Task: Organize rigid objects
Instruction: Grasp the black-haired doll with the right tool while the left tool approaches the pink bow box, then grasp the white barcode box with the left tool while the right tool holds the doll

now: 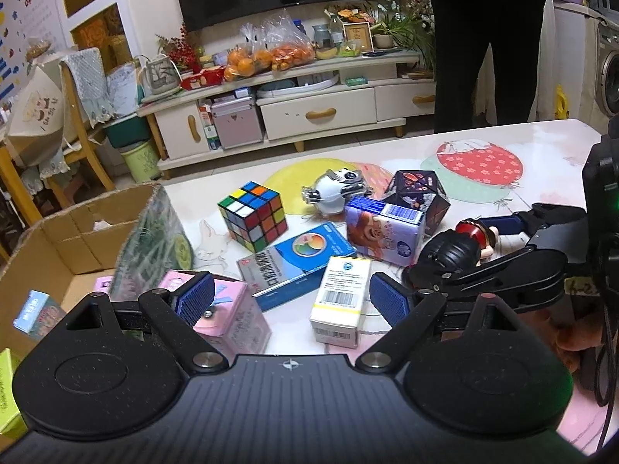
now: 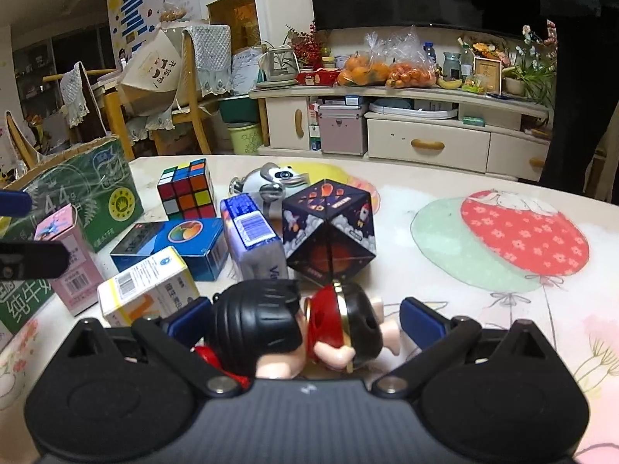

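One black-haired plastic doll in red (image 2: 309,328) lies on the table (image 2: 425,270) between the spread right tongs (image 2: 305,319), not yet pinched. Left tongs (image 1: 290,297) hover spread. Next: close, lift, carry to the cardboard box (image 1: 58,239).

Glossy moulded plastic on the doll figure (image 2: 294,332), its black hair catching highlights, and on the sticker-faced puzzle cube (image 1: 253,216); smooth, shiny plastic with metal-looking parts on the round white robot toy (image 1: 336,193). Printed paperboard, slightly sheened, on the blue box (image 1: 298,263), the white and yellow box (image 1: 340,301), the pink box (image 1: 228,313) and the purple carton (image 1: 383,232); rough matt corrugated cardboard on the open box (image 1: 58,255) at the table's left edge. Matt, finely speckled black plastic on the left gripper (image 1: 290,301) with ribbed blue pads (image 1: 193,297) and bright metal rivets, over the glossy, smooth printed table cover (image 2: 464,239).
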The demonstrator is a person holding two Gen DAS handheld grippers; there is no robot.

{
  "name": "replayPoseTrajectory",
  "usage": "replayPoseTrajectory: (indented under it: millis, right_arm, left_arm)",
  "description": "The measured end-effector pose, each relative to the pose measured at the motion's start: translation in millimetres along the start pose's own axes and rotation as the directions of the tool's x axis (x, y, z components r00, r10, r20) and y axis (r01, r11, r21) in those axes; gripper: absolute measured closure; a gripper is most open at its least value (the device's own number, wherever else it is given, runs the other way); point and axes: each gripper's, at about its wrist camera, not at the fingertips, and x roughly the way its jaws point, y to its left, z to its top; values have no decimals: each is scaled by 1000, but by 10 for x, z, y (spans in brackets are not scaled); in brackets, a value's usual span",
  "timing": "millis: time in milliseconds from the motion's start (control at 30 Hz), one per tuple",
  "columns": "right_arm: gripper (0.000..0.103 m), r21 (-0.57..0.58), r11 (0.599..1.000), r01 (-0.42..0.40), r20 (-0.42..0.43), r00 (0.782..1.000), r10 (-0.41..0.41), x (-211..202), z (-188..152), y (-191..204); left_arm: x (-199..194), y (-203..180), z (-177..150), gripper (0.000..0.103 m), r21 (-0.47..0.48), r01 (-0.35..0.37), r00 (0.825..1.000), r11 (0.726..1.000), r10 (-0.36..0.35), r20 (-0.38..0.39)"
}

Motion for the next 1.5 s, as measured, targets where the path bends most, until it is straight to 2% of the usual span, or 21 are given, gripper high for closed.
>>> replayPoseTrajectory:
  millis: [100,233,400,700,833,1067,1233,1400,1500]
  right_arm:
    - [8,14,1000,-27,-11,1000,28,-10,-16,-16]
    - [9,-1,1000,-26,-4,1000,25,-41,-40,-9]
    - [9,-2,999,40,9,999,-40,-81,-43,-100]
    - [9,39,997,64,9,998,-64,-117,-72,-232]
    - [9,42,997,58,0,998,-58,-99,-70,-230]
    - [6,9,996,87,-17,996,-86,-68,-61,-158]
    - [7,-5,995,104,-10,995,-104,-68,-69,-133]
    - [7,1,994,114,0,994,-114,-80,-74,-143]
    - [7,9,994,112,11,994,-113,-100,-77,-155]
  left_arm:
    - [48,-24,13,0,-12,19,1000,1000,-19,-8]
    - [128,-43,30,0,-38,53,998,998,-54,-25]
    - [233,-89,24,0,-67,66,997,996,-69,-40]
    - [559,-250,-13,0,-32,44,997,999,-45,-62]
    - [727,-297,-67,6,-11,18,996,1000,-19,-88]
    - [871,-411,-111,15,59,-34,997,998,38,-65]
    - [897,-507,-155,15,114,-55,997,992,61,-52]
    - [884,-540,-167,12,110,-61,997,992,65,-38]
    - [864,-572,-186,16,135,-65,997,989,70,-31]
